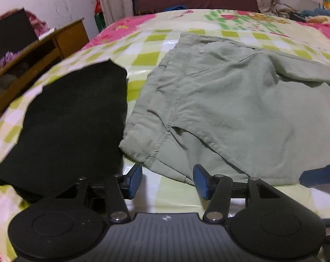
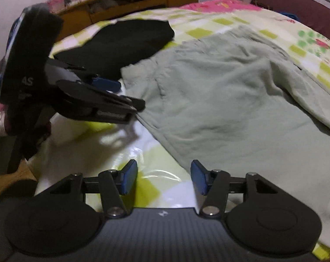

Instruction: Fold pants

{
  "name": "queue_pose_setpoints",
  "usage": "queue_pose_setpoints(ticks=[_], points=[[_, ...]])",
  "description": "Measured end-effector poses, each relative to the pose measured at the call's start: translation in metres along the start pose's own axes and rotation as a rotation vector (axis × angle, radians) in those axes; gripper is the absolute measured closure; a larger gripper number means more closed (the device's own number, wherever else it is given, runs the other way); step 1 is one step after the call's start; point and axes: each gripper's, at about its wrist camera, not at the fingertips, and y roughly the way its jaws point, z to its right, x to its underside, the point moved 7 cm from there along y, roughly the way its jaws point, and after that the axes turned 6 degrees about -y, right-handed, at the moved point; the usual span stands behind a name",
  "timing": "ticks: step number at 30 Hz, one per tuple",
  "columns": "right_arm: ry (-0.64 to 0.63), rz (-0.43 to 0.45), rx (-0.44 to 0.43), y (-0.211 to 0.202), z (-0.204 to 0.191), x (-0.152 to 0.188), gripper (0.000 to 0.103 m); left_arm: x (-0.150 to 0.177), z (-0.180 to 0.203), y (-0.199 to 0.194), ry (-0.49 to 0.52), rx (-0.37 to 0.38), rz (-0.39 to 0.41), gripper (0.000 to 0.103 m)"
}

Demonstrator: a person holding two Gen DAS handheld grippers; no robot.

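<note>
The green pants [image 1: 230, 100] lie rumpled on the bed [image 1: 147, 61], touching a folded black garment [image 1: 73, 113]. Left tool [image 1: 167, 180] and right tool [image 2: 164, 180] gape wide, empty; a careless pinch may snag both garments

I see pale green woven-cloth pants [image 1: 241, 109], matt and creased, beside a folded black matt cloth [image 1: 73, 118]. The bed's checked yellow-green cover [image 2: 156, 174] looks glossy, like plastic sheeting. My left gripper [image 1: 167, 180] has matt black plastic arms, blue pads and shiny metal rivets.
</note>
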Motion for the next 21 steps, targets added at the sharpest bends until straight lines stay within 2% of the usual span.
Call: queue_pose_setpoints(ticks=[2,6,7,10,13,15,17,19,21], points=[[0.07,0.025,-0.019,-0.016,0.008,0.003,0.049,-0.002,0.008,-0.007,0.021,0.01,0.015,0.036],[0.212,0.1,0.095,-0.075,0.059,0.03,0.047,-0.01,0.037,-0.025,0.068,0.054,0.066,0.036],[0.257,0.105,0.142,-0.089,0.078,0.042,0.047,-0.015,0.045,-0.028,0.071,0.073,0.075,0.036],[0.427,0.098,0.382,-0.138,0.155,0.095,0.046,-0.025,0.08,-0.031,0.085,0.154,0.094,0.036],[0.65,0.067,0.59,-0.179,0.229,0.154,0.044,-0.028,0.119,-0.026,0.142,0.2,0.085,0.036],[0.825,0.084,0.69,-0.207,0.275,0.195,0.043,-0.028,0.146,-0.022,0.176,0.237,0.073,0.036],[0.962,0.121,0.725,-0.222,0.304,0.222,0.043,-0.026,0.166,-0.018,0.202,0.261,0.06,0.036],[1.069,0.18,0.72,-0.232,0.327,0.239,0.043,-0.026,0.182,-0.014,0.226,0.265,0.062,0.036],[1.106,0.228,0.717,-0.233,0.344,0.244,0.042,-0.028,0.193,-0.015,0.239,0.265,0.076,0.036]])
